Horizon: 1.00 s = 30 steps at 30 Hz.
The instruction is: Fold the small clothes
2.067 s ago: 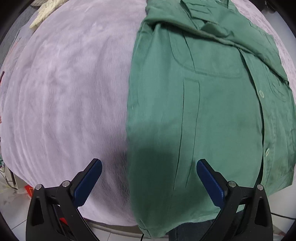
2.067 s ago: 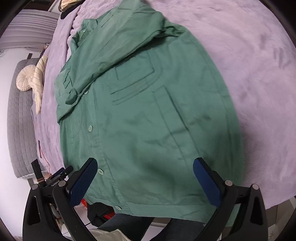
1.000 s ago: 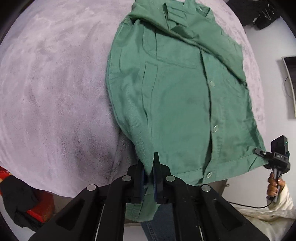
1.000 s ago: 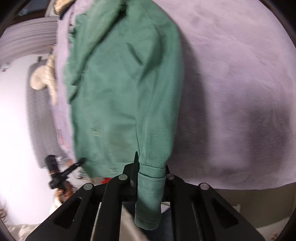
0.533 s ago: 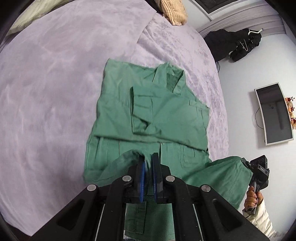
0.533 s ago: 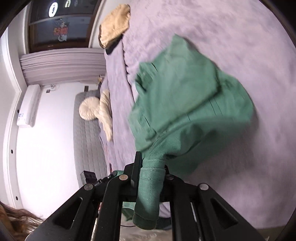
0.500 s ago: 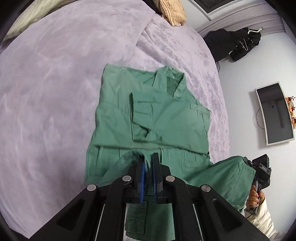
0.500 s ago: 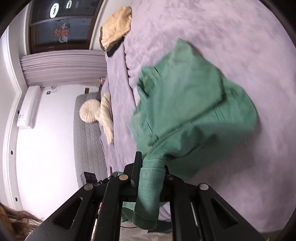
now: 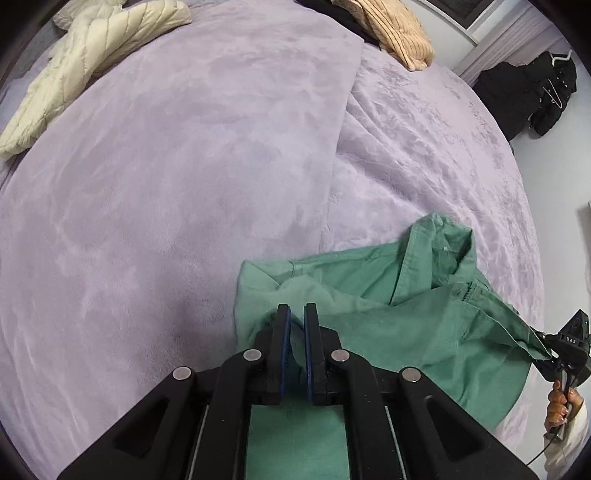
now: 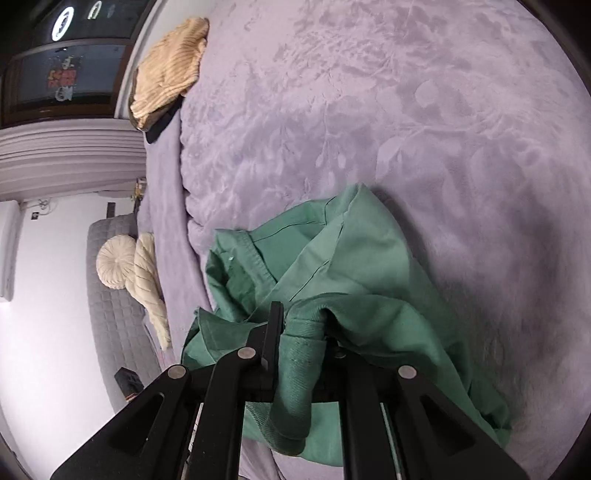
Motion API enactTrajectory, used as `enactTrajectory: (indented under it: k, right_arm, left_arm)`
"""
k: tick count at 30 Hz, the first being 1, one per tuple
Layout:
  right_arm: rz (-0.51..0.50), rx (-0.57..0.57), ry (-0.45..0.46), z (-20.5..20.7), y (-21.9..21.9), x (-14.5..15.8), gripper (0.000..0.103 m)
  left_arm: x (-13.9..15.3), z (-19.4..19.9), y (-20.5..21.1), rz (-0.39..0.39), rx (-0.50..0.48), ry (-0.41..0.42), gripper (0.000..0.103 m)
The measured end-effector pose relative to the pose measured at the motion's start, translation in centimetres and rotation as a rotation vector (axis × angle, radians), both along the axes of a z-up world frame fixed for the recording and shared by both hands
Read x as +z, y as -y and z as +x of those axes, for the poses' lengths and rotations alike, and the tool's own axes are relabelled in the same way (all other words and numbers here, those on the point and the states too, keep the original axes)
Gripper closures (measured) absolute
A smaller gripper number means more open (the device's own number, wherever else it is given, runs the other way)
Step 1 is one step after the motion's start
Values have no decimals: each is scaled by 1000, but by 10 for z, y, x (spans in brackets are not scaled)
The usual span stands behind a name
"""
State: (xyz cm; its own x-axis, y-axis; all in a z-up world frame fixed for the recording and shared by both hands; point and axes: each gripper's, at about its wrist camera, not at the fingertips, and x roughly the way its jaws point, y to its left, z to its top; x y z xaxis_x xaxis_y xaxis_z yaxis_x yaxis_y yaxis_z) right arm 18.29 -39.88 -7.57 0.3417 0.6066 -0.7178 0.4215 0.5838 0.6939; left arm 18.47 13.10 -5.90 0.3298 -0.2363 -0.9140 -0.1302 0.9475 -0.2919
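A green button shirt (image 9: 417,332) lies on a lilac plush blanket (image 9: 184,177), its bottom half carried up over the collar end. My left gripper (image 9: 296,314) is shut on the shirt's hem at one corner. My right gripper (image 10: 301,317) is shut on the hem at the other corner, a thick fold of green cloth (image 10: 295,373) hanging from the jaws. The right gripper also shows at the right edge of the left wrist view (image 9: 565,347), holding the stretched hem. The shirt's collar (image 10: 236,258) peeks out beyond the folded layer.
A cream puffer jacket (image 9: 85,48) lies at the far left of the bed. A tan ribbed garment (image 9: 391,26) lies at the far edge, also in the right wrist view (image 10: 166,66). Black clothes (image 9: 528,85) hang at the right. A grey sofa (image 10: 114,306) with cushions stands beside the bed.
Both grippers have carried the shirt's hem forward over its upper half. The shirt now looks doubled, with only the collar end showing beyond my jaws.
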Motion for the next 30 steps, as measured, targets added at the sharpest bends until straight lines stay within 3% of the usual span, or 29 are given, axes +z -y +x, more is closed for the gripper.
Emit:
enactTrajectory:
  k: [3, 6, 9, 11, 12, 13, 14, 16, 19, 24, 25, 26, 27, 28, 29, 30]
  right_arm:
    - [53, -2, 40, 16, 2, -6, 93]
    - [19, 44, 6, 36, -2, -18, 90]
    - [-5, 33, -49, 40, 1, -30, 89]
    - [6, 30, -26, 36, 2, -23, 74]
    - [-2, 31, -8, 33, 5, -15, 39]
    - [-20, 33, 14, 31, 7, -7, 13]
    - [-37, 38, 48, 29, 11, 5, 12]
    - [-77, 66, 97, 27, 16, 25, 12]
    - [-225, 125, 104, 24, 21, 41, 12]
    - [-379, 264, 57, 37, 11, 20, 12]
    - [-404, 285, 57, 42, 7, 14, 12]
    - [-427, 296, 49, 46, 3, 7, 13]
    - [-435, 295, 40, 50, 1, 0, 24]
    - [-433, 289, 23, 53, -2, -7, 79]
    - [-423, 280, -2, 54, -5, -11, 97]
    - [-431, 264, 16, 51, -7, -7, 96]
  left_arm:
    - [13, 4, -11, 4, 50, 55, 95]
    - [2, 15, -20, 90, 106, 6, 95]
    - [3, 14, -20, 194, 104, 28, 94]
    - [7, 10, -15, 218, 68, 51, 92]
    - [9, 8, -12, 226, 47, 57, 66]
    - [12, 7, -8, 235, 25, 64, 15]
    - [16, 6, -3, 251, 1, 88, 0]
    - [23, 5, 11, 292, -50, 128, 0]
    - [13, 15, 35, 321, -135, 114, 0]
    - [-33, 43, 71, 334, -267, 27, 0]
    - [-41, 48, 77, 324, -287, 12, 5]
    - [-48, 51, 83, 305, -301, -2, 18]
    - [-55, 54, 88, 315, -297, -27, 60]
    - [-56, 56, 90, 335, -278, -48, 84]
    - [-52, 55, 87, 321, -248, -39, 84]
    - [-40, 51, 81, 295, -218, 6, 84]
